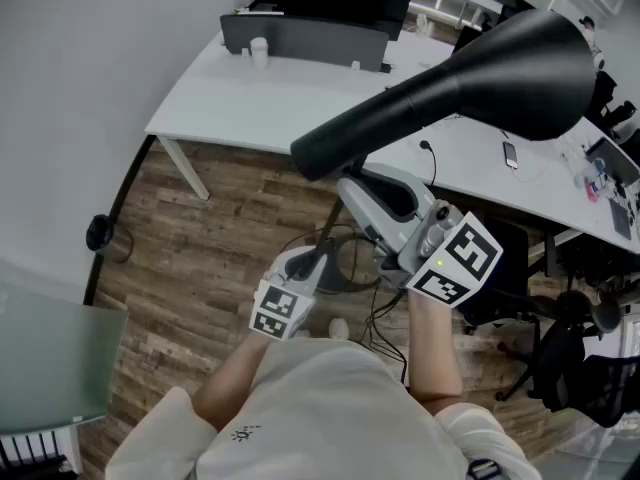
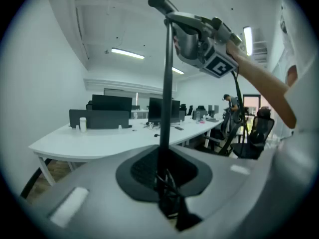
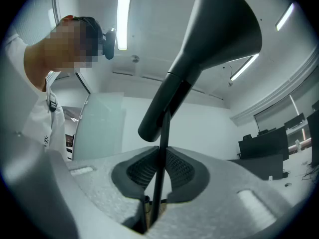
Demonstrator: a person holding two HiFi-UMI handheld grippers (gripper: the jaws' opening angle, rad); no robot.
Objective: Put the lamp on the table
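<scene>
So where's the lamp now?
Head view, centre-right: the lamp is in the air, its pole clamped by left gripper and right gripper, near the white table.

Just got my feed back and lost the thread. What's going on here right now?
A person holds the lamp up with both grippers. The left gripper is clamped low on its thin pole, and the right gripper is clamped higher up, near the top. The lamp hangs in the air over the wood floor, not yet on the white table.
</scene>
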